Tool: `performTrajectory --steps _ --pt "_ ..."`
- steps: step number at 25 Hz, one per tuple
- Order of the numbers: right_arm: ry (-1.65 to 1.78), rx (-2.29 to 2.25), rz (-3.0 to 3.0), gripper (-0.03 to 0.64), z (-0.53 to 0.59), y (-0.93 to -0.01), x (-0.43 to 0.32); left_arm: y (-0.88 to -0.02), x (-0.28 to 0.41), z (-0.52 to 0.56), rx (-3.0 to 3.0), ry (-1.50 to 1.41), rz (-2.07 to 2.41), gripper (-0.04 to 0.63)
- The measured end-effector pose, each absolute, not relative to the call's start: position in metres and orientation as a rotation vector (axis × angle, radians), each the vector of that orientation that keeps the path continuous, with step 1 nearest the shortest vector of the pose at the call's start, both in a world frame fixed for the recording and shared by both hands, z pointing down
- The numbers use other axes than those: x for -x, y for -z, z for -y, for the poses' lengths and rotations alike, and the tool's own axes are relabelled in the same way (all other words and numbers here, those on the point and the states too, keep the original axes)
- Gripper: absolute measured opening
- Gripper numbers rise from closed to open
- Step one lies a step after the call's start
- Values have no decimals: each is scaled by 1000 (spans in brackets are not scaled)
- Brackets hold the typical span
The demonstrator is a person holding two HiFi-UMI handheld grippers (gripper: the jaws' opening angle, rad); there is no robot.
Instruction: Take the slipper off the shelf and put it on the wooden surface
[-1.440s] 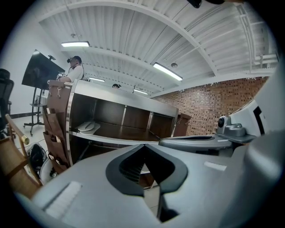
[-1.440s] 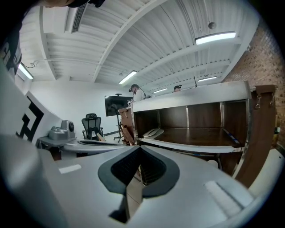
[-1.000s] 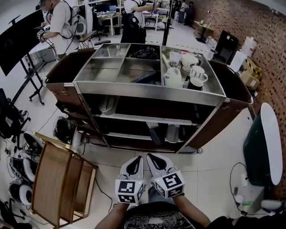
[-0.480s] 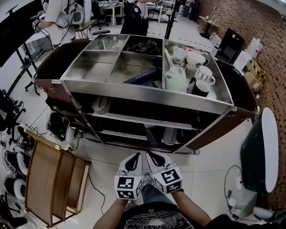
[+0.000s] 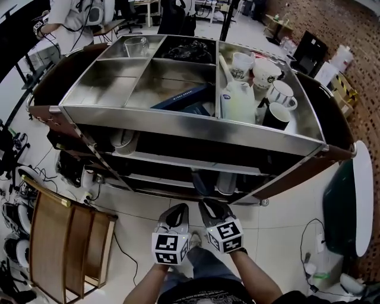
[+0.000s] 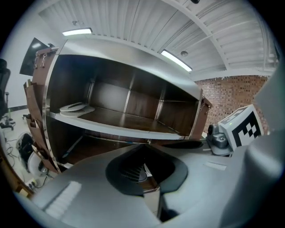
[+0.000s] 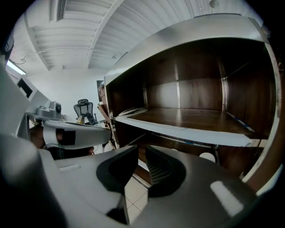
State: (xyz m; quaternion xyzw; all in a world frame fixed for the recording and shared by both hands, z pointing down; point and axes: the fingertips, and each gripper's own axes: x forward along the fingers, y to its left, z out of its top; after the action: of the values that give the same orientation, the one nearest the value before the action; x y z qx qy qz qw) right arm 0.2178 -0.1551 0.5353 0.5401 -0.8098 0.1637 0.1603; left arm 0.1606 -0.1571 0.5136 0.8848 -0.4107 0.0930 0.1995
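A pale slipper point(image 5: 123, 139) lies at the left end of the cart's upper shelf; it also shows in the left gripper view point(image 6: 75, 107) and the right gripper view point(image 7: 131, 111). Both grippers hang side by side low in front of the cart, well short of that shelf. My left gripper point(image 5: 177, 214) has its jaws together and holds nothing. My right gripper point(image 5: 209, 209) is opening, with a narrow gap and nothing between its jaws. The slatted wooden surface point(image 5: 62, 249) stands on the floor to my left.
The steel cart top point(image 5: 190, 122) holds several mugs point(image 5: 270, 98) and a dark flat object point(image 5: 184, 98). More pale items point(image 5: 225, 181) sit on the lower shelf. Cables and gear point(image 5: 12, 214) crowd the floor at left. A person point(image 5: 71, 18) stands behind the cart.
The head view has drawn closer to the cart, which now fills more of the frame. Both grippers stay low and side by side, slightly nearer the bottom shelf.
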Motion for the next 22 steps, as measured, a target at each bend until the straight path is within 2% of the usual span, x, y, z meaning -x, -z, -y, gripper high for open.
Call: performTrajectory --steps 5,15,22 --pt "-476 -1595 2286 32 172 -572 -236 -543 -172 176 -2462 -256 1133 5" --pt "-483 -1643 2199 109 208 -664 -273 -587 -175 200 -2472 -219 1161 5" --pt "-534 -1642 2147 140 229 -724 -290 -634 -181 204 -2457 -250 1146 5"
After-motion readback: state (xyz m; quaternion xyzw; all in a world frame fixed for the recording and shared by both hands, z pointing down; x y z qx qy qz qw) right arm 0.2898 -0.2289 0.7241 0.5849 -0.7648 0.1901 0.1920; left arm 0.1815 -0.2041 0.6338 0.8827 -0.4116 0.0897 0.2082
